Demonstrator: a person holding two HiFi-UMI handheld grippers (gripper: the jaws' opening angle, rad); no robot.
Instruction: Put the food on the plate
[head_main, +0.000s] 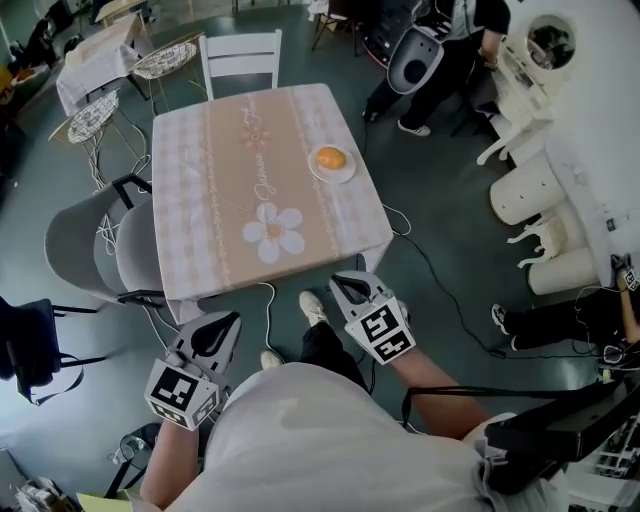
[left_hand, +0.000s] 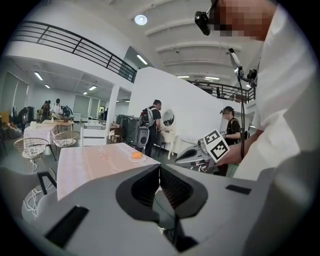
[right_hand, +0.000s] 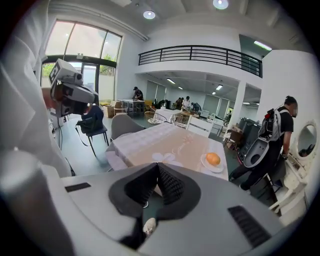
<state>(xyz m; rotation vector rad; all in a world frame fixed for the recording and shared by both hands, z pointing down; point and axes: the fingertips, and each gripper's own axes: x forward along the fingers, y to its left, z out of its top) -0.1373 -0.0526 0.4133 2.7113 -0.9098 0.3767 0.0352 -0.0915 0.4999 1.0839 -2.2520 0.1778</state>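
An orange round piece of food (head_main: 331, 157) lies on a small white plate (head_main: 318, 174) near the right edge of the table (head_main: 220, 150). Both grippers hang well short of the table's near edge, close to the person's body. My left gripper (head_main: 225, 322) is shut with nothing between its jaws. My right gripper (head_main: 343, 284) is also shut and empty. In the left gripper view the food (left_hand: 136, 155) and plate (left_hand: 138, 160) sit far ahead beyond the gripper (left_hand: 159, 168). The right gripper view shows the food (right_hand: 213, 158) on its plate (right_hand: 213, 168) ahead to the right of the gripper (right_hand: 157, 165).
The table carries a pink checked cloth with a flower print (head_main: 273, 232). A white chair (head_main: 241, 55) stands at its far side, grey chairs (head_main: 90, 240) at its left. A cable (head_main: 440, 280) trails across the floor at right. A person (head_main: 450, 50) stands at the back right.
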